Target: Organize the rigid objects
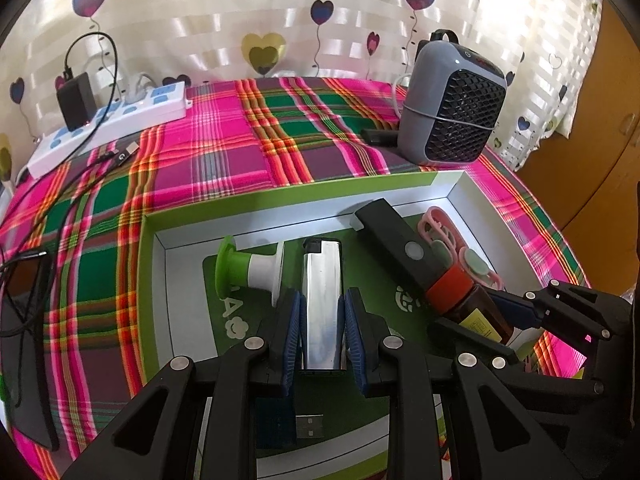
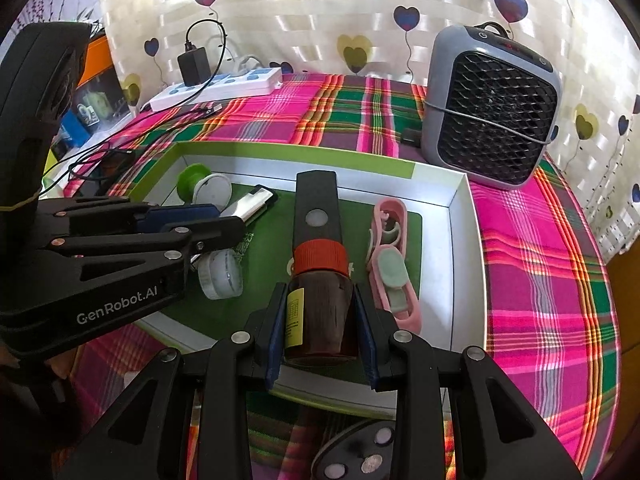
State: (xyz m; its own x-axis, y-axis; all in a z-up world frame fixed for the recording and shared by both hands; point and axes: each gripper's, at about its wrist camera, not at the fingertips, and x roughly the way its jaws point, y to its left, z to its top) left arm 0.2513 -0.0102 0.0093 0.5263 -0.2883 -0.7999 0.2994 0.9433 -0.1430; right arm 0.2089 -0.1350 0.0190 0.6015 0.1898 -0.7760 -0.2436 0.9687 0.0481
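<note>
A shallow box (image 1: 288, 196) with a green rim and white walls sits on a bed with a pink and green checked cloth (image 1: 224, 148). The left gripper (image 1: 322, 332) holds a shiny silver lighter (image 1: 323, 300) between its blue pads, and its jaws are narrow. The lighter is over the green floor of the box, near the middle, and its black top points to the far side. The pictures do not show if it rests on the floor. Just left of it lies a green and white spool (image 1: 248, 268) on its side. The right gripper (image 2: 322, 336) holds a brown bottle (image 2: 320, 312) with a red cap (image 2: 320, 258), and its pads press on both sides of the bottle. The bottle is at the near side of the box, and its cap points away to the far side. Right past the cap lies a long black bar (image 2: 316, 208) with a round grey button. To the right of the bar lies a pink case (image 2: 394, 256) with pale green parts, close to the right wall of the box. To the left of the bottle sits a small white round thing (image 2: 220, 276), partly under the left gripper. A grey fan heater (image 2: 492, 108) stands on the cloth past the far right corner of the box. A white power strip (image 1: 112, 124) with a black charger lies at the far left.
</note>
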